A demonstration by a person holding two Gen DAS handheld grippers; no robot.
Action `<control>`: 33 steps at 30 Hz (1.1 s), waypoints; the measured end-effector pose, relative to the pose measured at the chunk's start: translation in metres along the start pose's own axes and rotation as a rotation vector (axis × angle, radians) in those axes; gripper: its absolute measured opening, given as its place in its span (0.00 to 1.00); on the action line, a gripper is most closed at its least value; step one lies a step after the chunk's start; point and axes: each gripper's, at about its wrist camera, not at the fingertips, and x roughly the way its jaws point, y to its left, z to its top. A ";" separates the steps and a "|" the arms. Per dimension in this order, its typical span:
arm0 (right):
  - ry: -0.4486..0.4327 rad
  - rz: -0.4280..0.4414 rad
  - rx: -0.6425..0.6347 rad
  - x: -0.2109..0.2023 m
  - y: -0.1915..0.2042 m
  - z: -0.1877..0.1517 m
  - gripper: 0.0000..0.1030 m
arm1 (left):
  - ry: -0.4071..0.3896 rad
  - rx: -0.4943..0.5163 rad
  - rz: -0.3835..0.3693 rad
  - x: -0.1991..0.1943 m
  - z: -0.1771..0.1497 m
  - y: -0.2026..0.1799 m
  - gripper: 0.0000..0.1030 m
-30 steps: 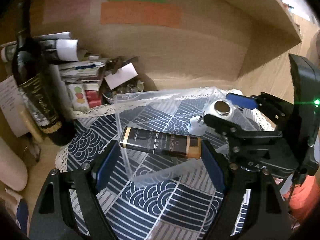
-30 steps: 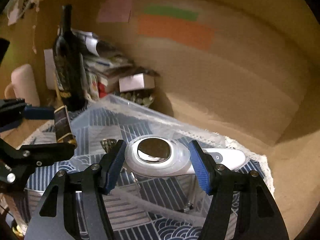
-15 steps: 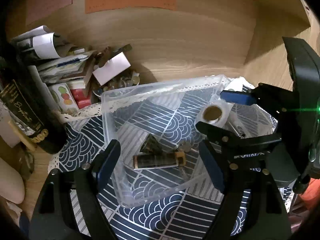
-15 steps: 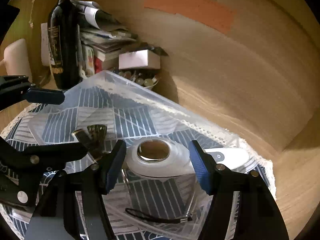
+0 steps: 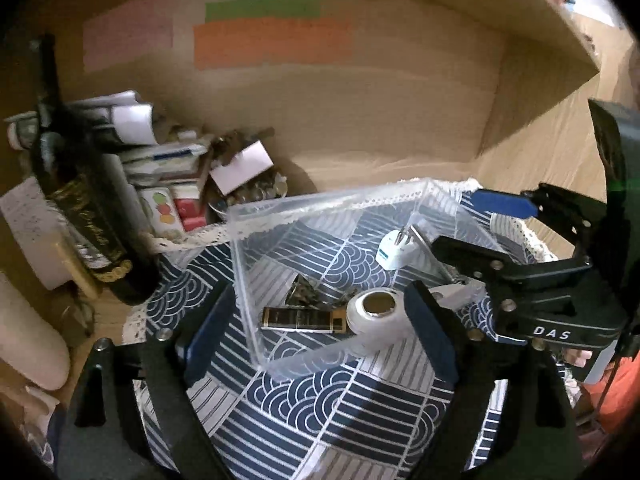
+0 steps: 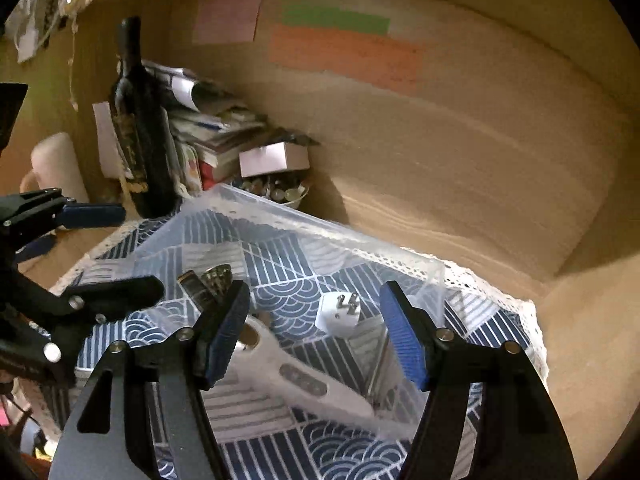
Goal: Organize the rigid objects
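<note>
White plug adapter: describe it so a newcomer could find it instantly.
Find the clear plastic bin on the blue wave-patterned cloth. Toward its far right corner sits the plug adapter: a small white block, the only item with metal prongs.

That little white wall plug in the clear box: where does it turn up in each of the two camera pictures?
Left wrist view: the white plug lies right of centre, at the far right end of the clear box.
Right wrist view: the plug sits near centre, seen between the right gripper fingers.
Shared landmark: the dark wine bottle at left.
</note>
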 end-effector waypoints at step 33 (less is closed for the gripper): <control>0.218 0.109 0.158 -0.001 0.023 -0.127 0.56 | 0.162 0.067 -0.021 -0.020 -0.159 -0.057 0.61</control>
